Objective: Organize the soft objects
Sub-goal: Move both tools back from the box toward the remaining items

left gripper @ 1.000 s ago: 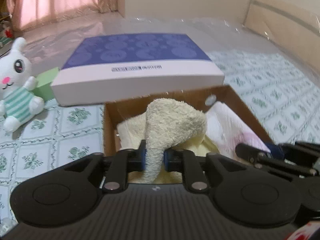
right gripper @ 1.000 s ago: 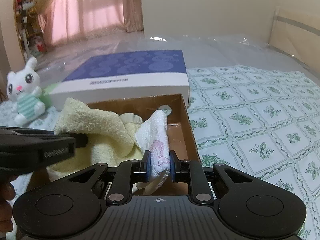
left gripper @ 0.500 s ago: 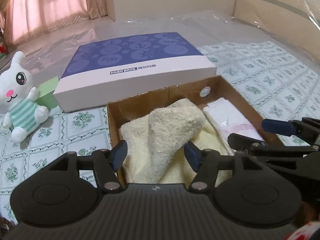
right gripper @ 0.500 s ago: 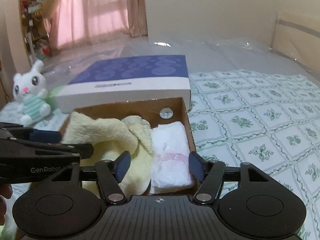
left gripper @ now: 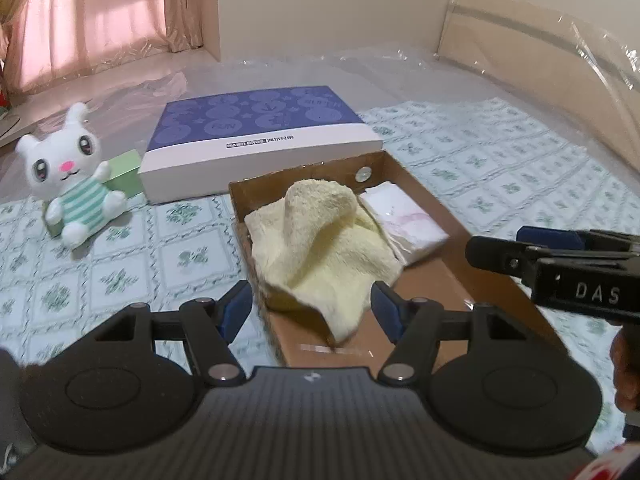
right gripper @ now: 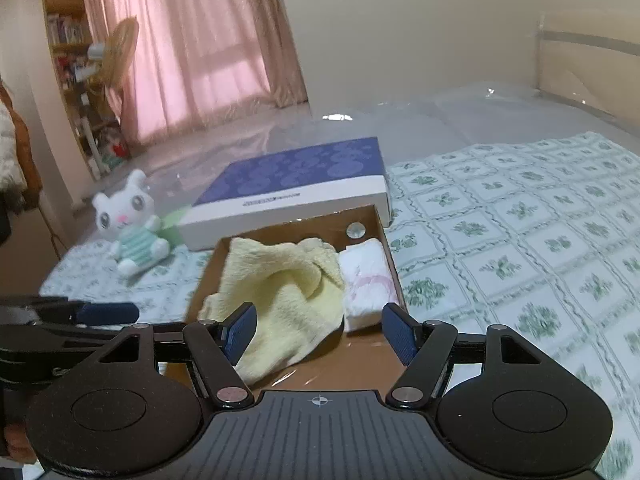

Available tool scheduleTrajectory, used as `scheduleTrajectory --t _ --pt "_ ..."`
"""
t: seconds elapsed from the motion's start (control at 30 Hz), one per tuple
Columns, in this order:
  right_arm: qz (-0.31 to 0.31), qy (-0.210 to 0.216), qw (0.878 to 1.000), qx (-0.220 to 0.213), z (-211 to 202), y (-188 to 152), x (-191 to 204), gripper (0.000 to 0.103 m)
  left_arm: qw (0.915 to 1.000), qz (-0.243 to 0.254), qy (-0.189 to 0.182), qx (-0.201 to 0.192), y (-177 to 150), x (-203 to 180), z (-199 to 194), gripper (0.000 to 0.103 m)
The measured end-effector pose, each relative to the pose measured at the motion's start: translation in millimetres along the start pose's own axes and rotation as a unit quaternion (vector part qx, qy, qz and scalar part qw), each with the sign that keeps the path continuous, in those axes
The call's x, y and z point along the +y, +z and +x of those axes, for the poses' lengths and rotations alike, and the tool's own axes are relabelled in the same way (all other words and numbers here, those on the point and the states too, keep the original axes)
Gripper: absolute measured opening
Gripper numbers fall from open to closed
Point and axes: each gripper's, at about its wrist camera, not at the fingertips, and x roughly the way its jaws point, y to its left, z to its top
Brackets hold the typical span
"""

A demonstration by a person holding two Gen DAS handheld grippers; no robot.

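Both the left gripper (left gripper: pixel 311 310) and right gripper (right gripper: pixel 319 330) gape empty near the box (left gripper: pixel 448 280); inside lie a towel (left gripper: pixel 320 240) and, right, a cloth (left gripper: pixel 404 220). Far: lid (left gripper: pixel 256 136); left: bunny (left gripper: pixel 74 196).

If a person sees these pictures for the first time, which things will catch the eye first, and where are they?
The eye goes first to the crumpled yellow towel in the brown cardboard box at the centre, with a folded white cloth lying beside it. Behind the box lies a flat blue and white box, and to the left sits a white plush rabbit on the green-patterned bedsheet. Both tongs, left and right, stand open and empty in front.
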Motion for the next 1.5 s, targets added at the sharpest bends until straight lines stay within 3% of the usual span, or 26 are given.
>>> scheduleTrajectory --t 0.33,0.8,1.13,1.5 --pt "0.008 0.012 1.0 -0.018 -83 -26 29 0.069 0.9992 -0.026 0.003 -0.029 -37 8 -105 0.063" --pt "0.016 0.047 0.998 -0.033 -161 -66 68 0.069 0.996 -0.076 0.028 -0.037 -108 33 -199 0.063" --pt "0.013 0.067 0.998 -0.017 -178 -92 88 0.069 0.99 -0.119 0.067 -0.037 -154 61 -244 0.063" --pt "-0.025 0.093 0.995 0.026 -160 -124 117 0.069 0.9842 -0.149 0.093 -0.017 -191 78 -250 0.063"
